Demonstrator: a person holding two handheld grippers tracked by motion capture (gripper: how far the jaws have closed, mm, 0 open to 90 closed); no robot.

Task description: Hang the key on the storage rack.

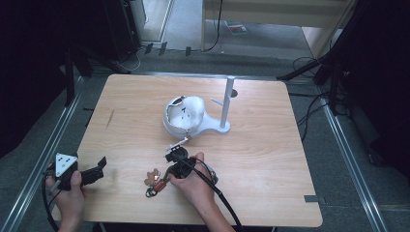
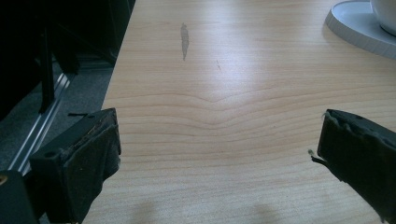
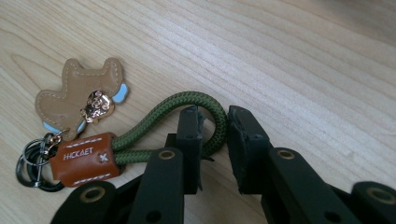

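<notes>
A keychain [image 1: 154,181] lies on the wooden table [image 1: 251,159] near its front edge. It has a green rope loop [image 3: 154,114], an orange-brown leather tag [image 3: 84,158], a tan bear-shaped charm [image 3: 79,95] and dark metal rings [image 3: 30,163]. My right gripper [image 3: 215,121] is shut on the far bend of the rope loop; in the high view it [image 1: 164,182] sits just right of the keychain. My left gripper [image 1: 100,165] rests at the table's front left, pointing right, jaws wide apart [image 2: 219,128] with bare wood between them.
A white stand with a round base [image 1: 212,126] and an upright post [image 1: 226,101] is at mid-table; a white rounded shell [image 1: 186,113] sits on its base. The base's edge [image 2: 355,28] appears far right in the left gripper view. Metal rails border the table.
</notes>
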